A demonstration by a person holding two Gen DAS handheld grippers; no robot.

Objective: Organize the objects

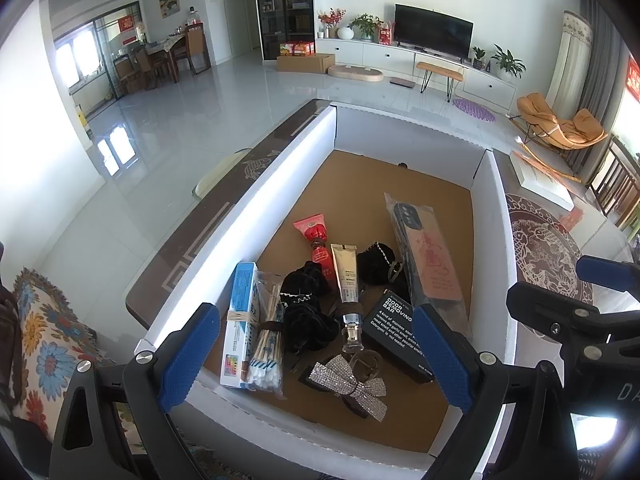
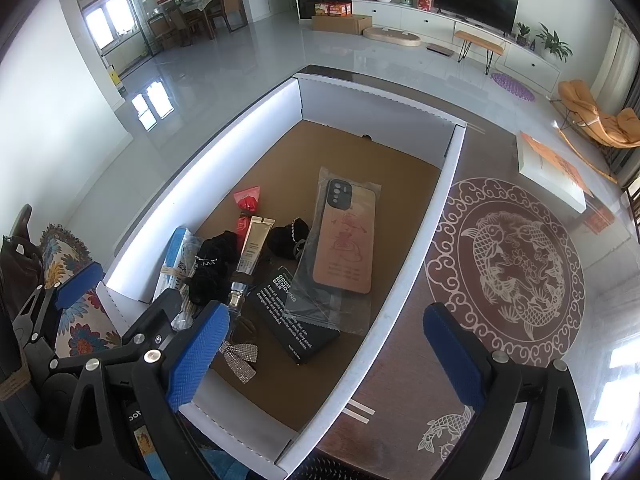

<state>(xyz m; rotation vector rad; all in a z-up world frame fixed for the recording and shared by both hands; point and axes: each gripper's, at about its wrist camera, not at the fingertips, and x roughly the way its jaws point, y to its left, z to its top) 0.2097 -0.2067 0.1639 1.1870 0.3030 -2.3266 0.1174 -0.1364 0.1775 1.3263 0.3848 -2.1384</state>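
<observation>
- The left gripper (image 1: 316, 354) hung wide open and empty over the near end of the box (image 1: 288, 160).
- Between its fingers (image 1: 188, 356) lay a bow clip (image 1: 352, 380), with a scrunchie (image 1: 308, 312) and a gold tube (image 1: 348, 280) just ahead.
- By the left finger lay swabs (image 1: 268, 344) touching a blue carton (image 1: 240, 320); by the right one, a black bar box (image 1: 400, 328) under a bagged phone case (image 1: 428, 256).
- The right gripper (image 2: 324, 356) was also open and empty, straddling the box's right wall, its right finger (image 2: 452, 356) over the table (image 2: 508, 264).
</observation>
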